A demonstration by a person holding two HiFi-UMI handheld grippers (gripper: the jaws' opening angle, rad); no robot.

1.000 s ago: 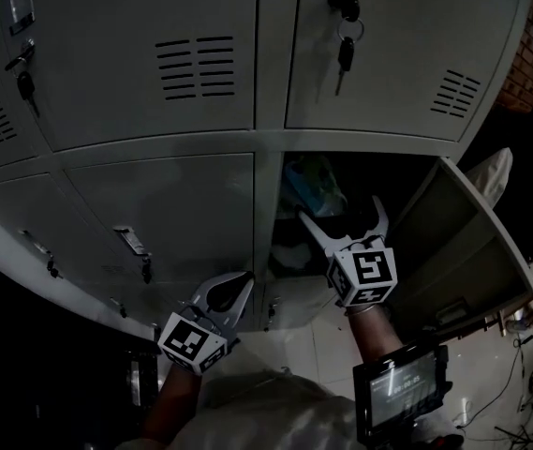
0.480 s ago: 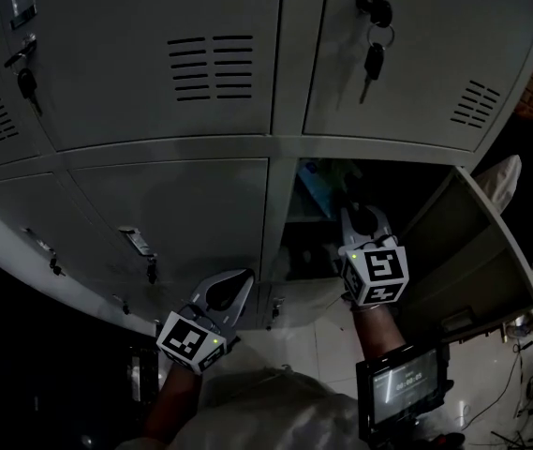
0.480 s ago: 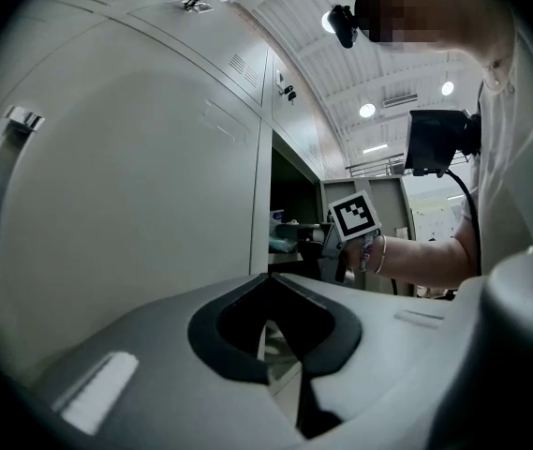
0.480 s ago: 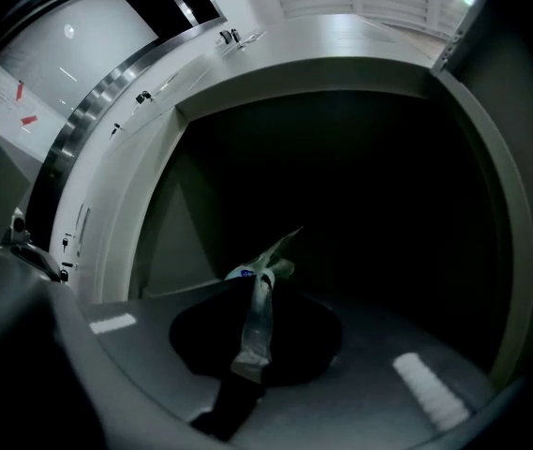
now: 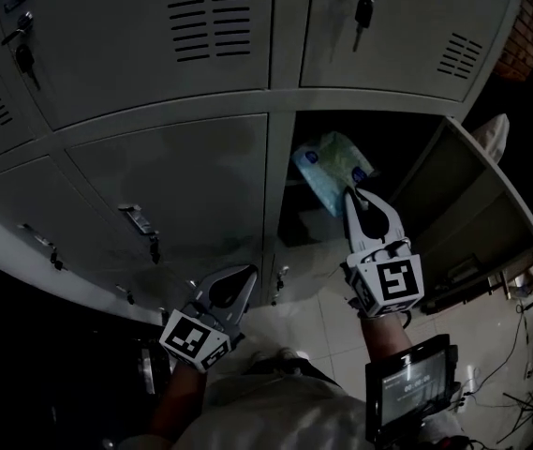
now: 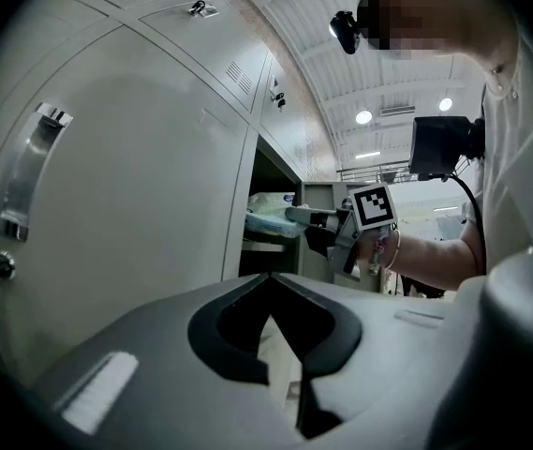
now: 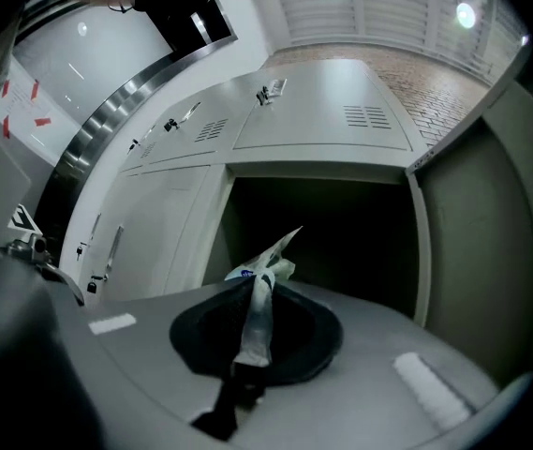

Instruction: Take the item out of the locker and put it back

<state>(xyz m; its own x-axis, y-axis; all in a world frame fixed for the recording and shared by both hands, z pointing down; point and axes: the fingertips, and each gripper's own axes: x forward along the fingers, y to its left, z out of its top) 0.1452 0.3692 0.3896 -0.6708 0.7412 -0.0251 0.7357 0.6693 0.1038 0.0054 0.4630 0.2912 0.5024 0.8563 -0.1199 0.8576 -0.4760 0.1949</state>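
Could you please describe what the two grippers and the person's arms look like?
Both the left gripper and right gripper have pale grey, pointed tongs around a dark oval recess, each with a white cube bearing black square markers. The forearms are bare; a bracelet circles the right wrist.

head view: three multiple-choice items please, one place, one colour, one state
1. Where is the pack?
A) on a chair
B) before the open locker, in the right gripper
C) on a table
2. What colour are the locker doors?
A) red
B) grey
C) yellow
3. The left gripper is
A) shut, empty
B) wide open
C) clamping a cup
Answers: 1 B, the jaws pinch it in front of the dark opening; 2 B, every panel is grey; 3 A, its jaws meet with nothing between.
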